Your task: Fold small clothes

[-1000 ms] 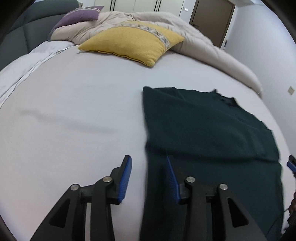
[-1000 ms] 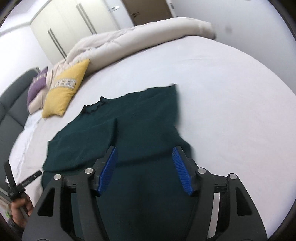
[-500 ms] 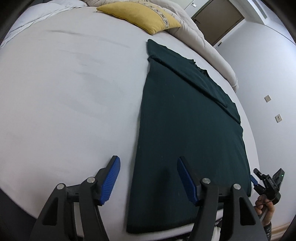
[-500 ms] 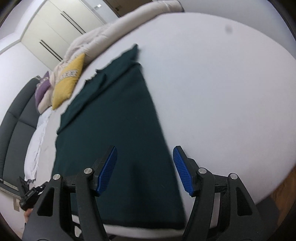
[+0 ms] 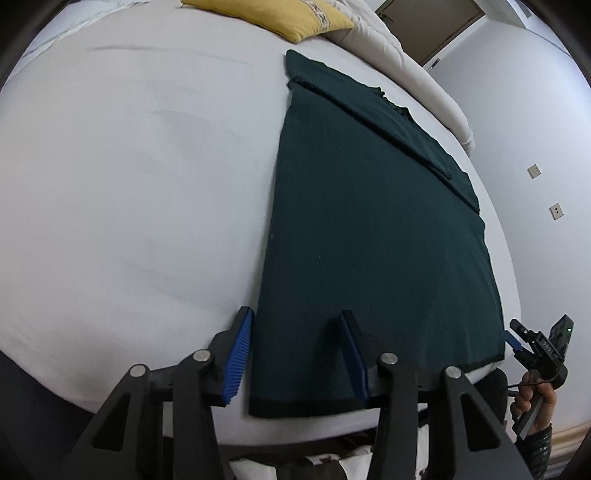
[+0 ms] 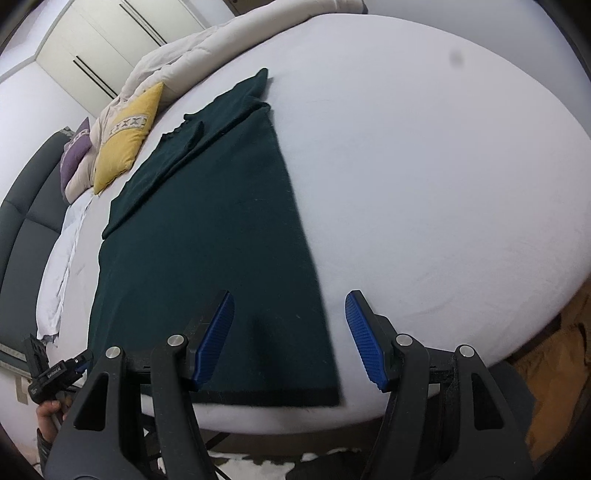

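Note:
A dark green garment (image 5: 373, 236) lies flat on the white bed (image 5: 129, 192), its sleeves folded across the far end and its hem at the near edge. It also shows in the right wrist view (image 6: 207, 251). My left gripper (image 5: 295, 354) is open and empty, hovering over the garment's near left hem corner. My right gripper (image 6: 290, 336) is open and empty above the near right hem corner. The right gripper also shows at the edge of the left wrist view (image 5: 539, 347), and the left gripper shows in the right wrist view (image 6: 55, 369).
A yellow pillow (image 5: 273, 14) and a rolled beige duvet (image 5: 413, 66) lie at the far end of the bed. A purple pillow (image 6: 75, 155) and dark headboard (image 6: 26, 221) are far left. Wooden floor (image 6: 554, 369) lies beside the bed.
Both grippers have drawn back from the garment's middle to its near hem at the bed edge. Both stay open.

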The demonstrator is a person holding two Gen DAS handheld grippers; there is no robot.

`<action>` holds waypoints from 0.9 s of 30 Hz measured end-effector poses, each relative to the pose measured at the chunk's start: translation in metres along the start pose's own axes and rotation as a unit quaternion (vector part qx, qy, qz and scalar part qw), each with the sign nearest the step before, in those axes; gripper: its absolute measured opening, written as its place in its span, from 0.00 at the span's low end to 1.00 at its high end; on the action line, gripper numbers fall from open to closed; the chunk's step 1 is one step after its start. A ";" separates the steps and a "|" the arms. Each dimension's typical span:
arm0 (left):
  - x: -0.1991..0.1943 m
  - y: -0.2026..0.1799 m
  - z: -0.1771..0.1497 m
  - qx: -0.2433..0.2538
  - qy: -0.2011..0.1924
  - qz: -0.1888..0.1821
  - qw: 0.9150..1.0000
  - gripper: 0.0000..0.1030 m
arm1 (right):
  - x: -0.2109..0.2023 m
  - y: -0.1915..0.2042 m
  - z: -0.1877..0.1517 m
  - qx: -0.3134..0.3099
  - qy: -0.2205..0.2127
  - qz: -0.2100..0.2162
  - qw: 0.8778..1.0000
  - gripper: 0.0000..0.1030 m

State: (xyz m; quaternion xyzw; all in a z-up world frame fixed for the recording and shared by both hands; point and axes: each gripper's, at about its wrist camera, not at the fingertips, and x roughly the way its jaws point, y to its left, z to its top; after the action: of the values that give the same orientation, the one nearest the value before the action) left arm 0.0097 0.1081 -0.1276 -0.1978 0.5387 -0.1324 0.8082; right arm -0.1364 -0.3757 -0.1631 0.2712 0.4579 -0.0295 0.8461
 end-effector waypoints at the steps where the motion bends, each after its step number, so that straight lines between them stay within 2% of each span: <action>1: 0.000 0.002 -0.001 -0.005 0.001 -0.004 1.000 0.49 | -0.002 -0.002 -0.001 -0.001 0.005 -0.002 1.000 0.59; 8: -0.002 0.004 -0.003 -0.009 0.010 -0.021 1.000 0.51 | -0.004 -0.011 -0.014 -0.007 0.042 0.000 0.999 0.59; 11: -0.003 0.008 -0.005 -0.010 0.017 -0.033 0.999 0.47 | -0.002 -0.014 -0.015 -0.001 0.045 0.008 0.999 0.59; 13: -0.003 0.016 -0.004 -0.025 0.018 -0.034 0.999 0.30 | -0.001 -0.015 -0.015 0.002 0.047 0.012 0.999 0.59; 16: -0.004 0.026 -0.004 -0.050 0.022 -0.046 0.997 0.18 | 0.001 -0.014 -0.012 0.001 0.049 0.016 0.999 0.59; 18: -0.005 0.031 -0.005 -0.059 0.025 -0.055 0.996 0.15 | 0.000 -0.014 -0.013 -0.001 0.053 0.018 0.998 0.59; 24: -0.006 0.035 -0.006 -0.071 0.028 -0.069 0.995 0.13 | -0.001 -0.016 -0.012 0.003 0.061 0.036 0.997 0.58; 26: -0.006 0.037 -0.006 -0.081 0.029 -0.073 0.994 0.16 | -0.001 -0.020 -0.011 0.012 0.062 0.044 0.997 0.57; 27: -0.006 0.039 -0.006 -0.090 0.028 -0.083 0.992 0.22 | -0.002 -0.022 -0.010 0.018 0.063 0.048 0.997 0.56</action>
State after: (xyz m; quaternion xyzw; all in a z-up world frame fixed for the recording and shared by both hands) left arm 0.0017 0.1442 -0.1429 -0.3101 0.5526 -0.1559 0.7577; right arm -0.1516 -0.3903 -0.1757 0.3089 0.4959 0.0198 0.8113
